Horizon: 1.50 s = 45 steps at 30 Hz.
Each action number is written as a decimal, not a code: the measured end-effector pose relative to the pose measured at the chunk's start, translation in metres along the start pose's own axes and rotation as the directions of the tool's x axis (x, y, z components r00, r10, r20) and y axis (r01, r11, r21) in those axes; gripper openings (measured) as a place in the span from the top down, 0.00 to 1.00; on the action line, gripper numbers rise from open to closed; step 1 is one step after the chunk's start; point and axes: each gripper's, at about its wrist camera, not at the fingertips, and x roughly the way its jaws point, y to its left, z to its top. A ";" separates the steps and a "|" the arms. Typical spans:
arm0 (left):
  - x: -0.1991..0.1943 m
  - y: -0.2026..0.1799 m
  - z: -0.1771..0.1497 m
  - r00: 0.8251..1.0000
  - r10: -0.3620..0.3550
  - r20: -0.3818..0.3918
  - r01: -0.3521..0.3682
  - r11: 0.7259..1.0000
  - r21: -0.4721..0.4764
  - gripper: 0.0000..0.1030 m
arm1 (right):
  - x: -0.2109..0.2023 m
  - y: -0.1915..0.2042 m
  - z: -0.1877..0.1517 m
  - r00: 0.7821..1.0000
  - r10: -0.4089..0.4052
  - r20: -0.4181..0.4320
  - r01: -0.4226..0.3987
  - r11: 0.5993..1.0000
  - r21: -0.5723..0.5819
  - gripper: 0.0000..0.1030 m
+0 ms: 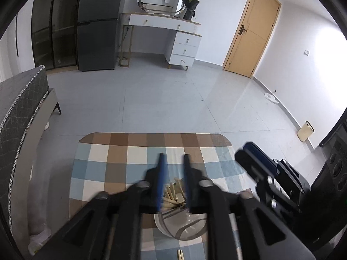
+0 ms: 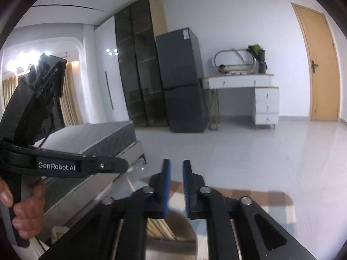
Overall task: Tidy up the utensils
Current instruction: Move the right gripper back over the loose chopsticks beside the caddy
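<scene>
On left tool's [image 2: 123,165] arm: "GenRobot.AI" lettering [image 2: 56,166].

White walls and pale grey tiled floor [image 1: 164,99]; dark fridge [image 2: 180,80] beside a tall dark-glass cabinet [image 2: 134,65], white dressing table [image 1: 169,36] with oval mirror [image 1: 160,2], wooden door [image 1: 251,36], grey bed [image 2: 95,138], lit curtains [image 2: 69,99].

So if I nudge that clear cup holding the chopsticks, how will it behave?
The clear cup looks thin-walled and light, so it probably slides easily on the checkered cloth. The chopsticks lean to one side above its rim, so it may tip.
</scene>
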 end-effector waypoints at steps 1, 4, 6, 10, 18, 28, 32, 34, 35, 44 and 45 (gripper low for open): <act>-0.007 -0.001 -0.001 1.000 0.015 0.016 -0.015 1.000 -0.002 0.60 | -0.005 -0.001 -0.001 1.000 0.003 -0.006 -0.003 1.000 0.011 0.69; -0.029 -0.004 -0.004 0.996 0.049 0.076 -0.049 0.999 -0.011 0.40 | -0.022 -0.002 -0.006 1.000 -0.003 -0.009 0.004 0.999 0.044 0.54; -0.040 -0.007 -0.004 0.995 0.059 0.086 -0.059 0.998 -0.005 0.40 | -0.037 -0.001 -0.007 1.000 -0.011 -0.011 0.011 0.998 0.062 0.52; -0.066 -0.009 -0.008 0.990 0.086 0.107 -0.085 0.996 -0.015 0.35 | -0.063 -0.001 -0.006 0.999 -0.032 -0.003 0.032 0.994 0.102 0.44; -0.113 -0.021 -0.022 0.981 0.100 0.164 -0.102 0.995 0.002 0.27 | -0.124 0.018 0.000 0.996 -0.070 0.057 0.063 0.991 0.117 0.24; -0.143 -0.029 -0.053 0.981 0.093 0.172 -0.093 0.996 -0.008 0.25 | -0.169 0.047 0.000 0.989 -0.104 0.103 0.091 0.988 0.125 0.08; -0.149 -0.025 -0.067 0.980 0.095 0.177 -0.088 0.995 -0.047 0.19 | -0.185 0.058 -0.008 0.986 -0.122 0.112 0.109 0.987 0.116 0.06; -0.153 -0.025 -0.077 0.977 0.102 0.187 -0.092 0.994 -0.057 0.18 | -0.189 0.060 -0.011 0.986 -0.124 0.112 0.111 0.987 0.117 0.04; -0.153 -0.024 -0.081 0.976 0.107 0.189 -0.098 0.994 -0.058 0.18 | -0.193 0.062 -0.014 0.985 -0.128 0.112 0.115 0.986 0.118 0.04; -0.144 -0.026 -0.115 0.958 0.179 0.223 -0.175 0.984 -0.038 0.07 | -0.198 0.074 -0.041 0.988 -0.140 0.058 0.132 0.984 0.119 0.03; -0.142 -0.025 -0.120 0.957 0.184 0.222 -0.181 0.983 -0.038 0.07 | -0.198 0.075 -0.045 0.989 -0.141 0.051 0.134 0.984 0.117 0.03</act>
